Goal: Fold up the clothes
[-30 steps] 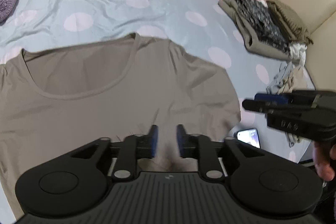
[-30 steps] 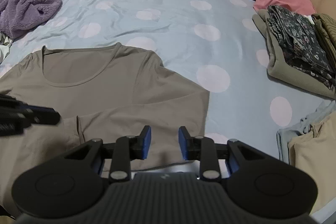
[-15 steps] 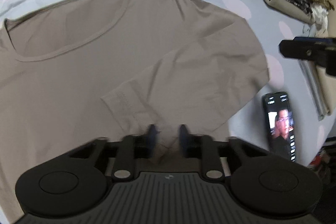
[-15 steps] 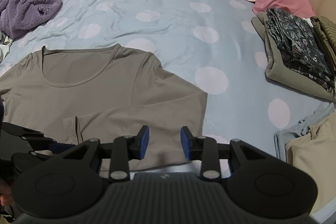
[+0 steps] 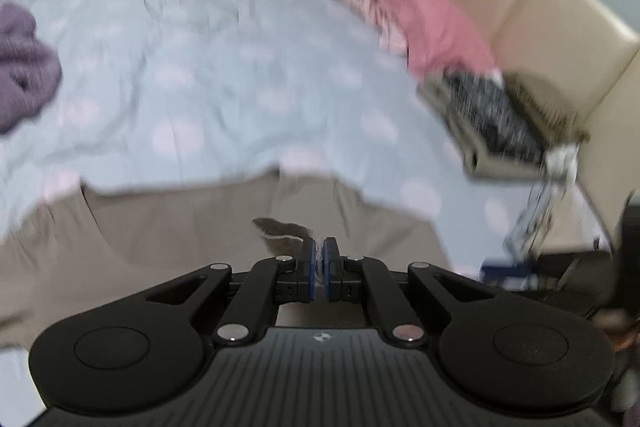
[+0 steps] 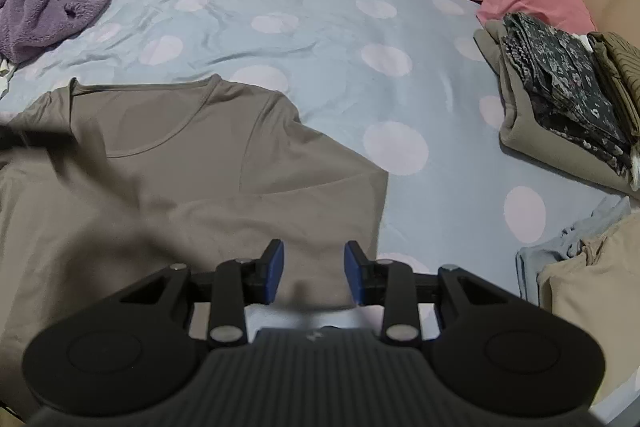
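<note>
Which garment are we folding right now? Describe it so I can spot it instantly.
On the dotted blue bedspread, look at the near edge. The taupe scoop-neck top lies spread flat there, unlike the crumpled purple fleece or the folded pile.

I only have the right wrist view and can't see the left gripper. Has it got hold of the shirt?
Observer: Yes. The left gripper is shut on a fold of the shirt, pinched between its blue pads.
Operator: Is the cloth lifted, or flat on the bed?
Observer: A small flap stands up just ahead of the pads; the rest lies on the bed. That view is motion-blurred.
Operator: Can that view see my right gripper?
Observer: Only as a dark blurred shape at its right edge. In your own view the right gripper is open above the shirt, holding nothing.
</note>
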The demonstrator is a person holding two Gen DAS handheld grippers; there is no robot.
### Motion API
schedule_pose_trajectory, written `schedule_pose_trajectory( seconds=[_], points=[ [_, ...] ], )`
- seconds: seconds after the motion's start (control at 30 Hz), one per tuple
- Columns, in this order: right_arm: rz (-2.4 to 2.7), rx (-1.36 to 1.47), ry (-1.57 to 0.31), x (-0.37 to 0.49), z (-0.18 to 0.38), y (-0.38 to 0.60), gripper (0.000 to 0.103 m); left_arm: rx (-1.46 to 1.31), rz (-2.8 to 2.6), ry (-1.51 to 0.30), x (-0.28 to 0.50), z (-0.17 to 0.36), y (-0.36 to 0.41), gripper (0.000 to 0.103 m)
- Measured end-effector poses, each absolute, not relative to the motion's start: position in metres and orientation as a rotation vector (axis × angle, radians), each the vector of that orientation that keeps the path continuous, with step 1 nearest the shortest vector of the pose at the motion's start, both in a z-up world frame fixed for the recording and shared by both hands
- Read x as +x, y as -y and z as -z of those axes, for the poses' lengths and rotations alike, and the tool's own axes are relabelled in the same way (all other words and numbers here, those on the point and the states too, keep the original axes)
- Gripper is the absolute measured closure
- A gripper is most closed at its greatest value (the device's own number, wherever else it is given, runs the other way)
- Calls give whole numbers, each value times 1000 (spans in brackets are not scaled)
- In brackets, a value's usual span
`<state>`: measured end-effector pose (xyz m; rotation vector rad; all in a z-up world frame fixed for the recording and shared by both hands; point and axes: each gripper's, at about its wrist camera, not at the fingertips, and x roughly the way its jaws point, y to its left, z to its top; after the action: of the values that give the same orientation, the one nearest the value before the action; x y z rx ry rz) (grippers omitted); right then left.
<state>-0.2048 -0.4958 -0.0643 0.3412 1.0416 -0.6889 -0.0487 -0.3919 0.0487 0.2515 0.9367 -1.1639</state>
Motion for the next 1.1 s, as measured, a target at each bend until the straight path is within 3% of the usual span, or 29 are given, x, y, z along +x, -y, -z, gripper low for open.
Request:
schedule_pose_trajectory(
  seconds=[0.2, 0.37, 1.1],
  points=[
    [707, 344, -1054, -206, 68, 499, 67, 214, 1137, -824, -25, -94, 375, 101],
    [705, 340, -1059, -205, 70, 498, 67, 246, 1061, -793, 0, -101, 344, 101],
    [524, 389, -1103, -175, 108, 500, 67, 315, 818, -981, 85, 8, 271, 101]
  ],
)
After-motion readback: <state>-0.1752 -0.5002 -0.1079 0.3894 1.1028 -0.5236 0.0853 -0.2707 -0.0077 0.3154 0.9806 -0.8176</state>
